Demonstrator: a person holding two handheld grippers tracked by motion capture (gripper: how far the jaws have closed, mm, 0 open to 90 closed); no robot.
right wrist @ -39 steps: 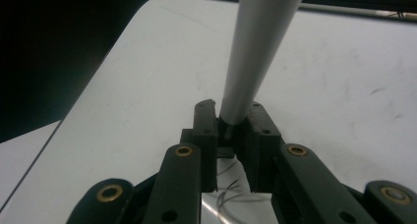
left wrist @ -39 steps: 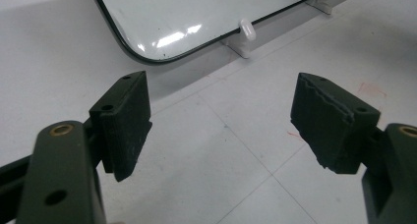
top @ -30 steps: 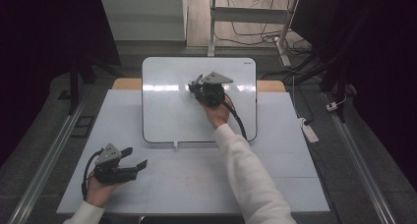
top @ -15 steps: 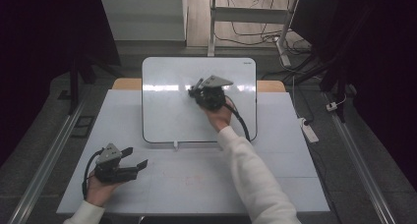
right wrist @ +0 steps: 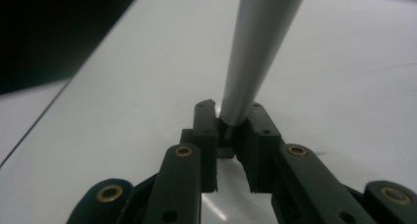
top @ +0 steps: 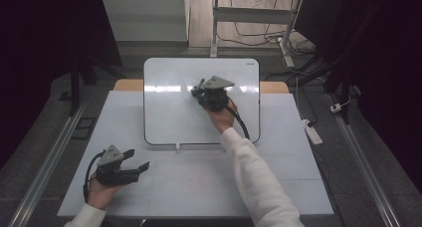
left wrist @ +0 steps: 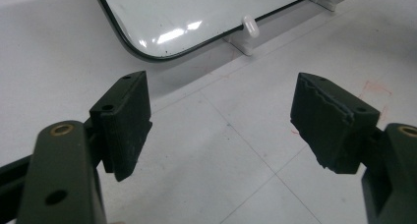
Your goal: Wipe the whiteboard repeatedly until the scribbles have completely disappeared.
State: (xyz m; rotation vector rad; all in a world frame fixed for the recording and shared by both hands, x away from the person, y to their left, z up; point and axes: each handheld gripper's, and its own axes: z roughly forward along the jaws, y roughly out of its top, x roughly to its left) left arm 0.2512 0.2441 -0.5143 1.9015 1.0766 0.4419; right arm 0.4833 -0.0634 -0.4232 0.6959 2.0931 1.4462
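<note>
**High view.** Board (top: 169, 120) lies at 12 o'clock on the table (top: 298, 157). Your R gripper (top: 197, 90) is over the board's upper centre with its jaws pointing to abt 10 o'clock. Your L gripper (top: 137, 159) is parked at 7 o'clock on the table, well clear of the board. Change vs a sec ago: the R gripper has crept a touch toward 6 o'clock and the L hasn't moved. This reads as a slow stroke in hand, with the L idle. No ink line can be made out.

**L gripper view.** L gripper (left wrist: 221, 116): jaws wide, nothing between them, bare table below. The board's (left wrist: 196, 13) near corner is at 12 o'clock, and a white foot (left wrist: 250, 25) sits at its edge.

**R gripper view.** R gripper (right wrist: 228, 113): jaws narrow, clamped on the pen (right wrist: 260, 47). The pen is a grey barrel running up to 12 o'clock over the board (right wrist: 344, 62). Its tip is out of frame, so tip contact w/ the board can't be told.
</note>
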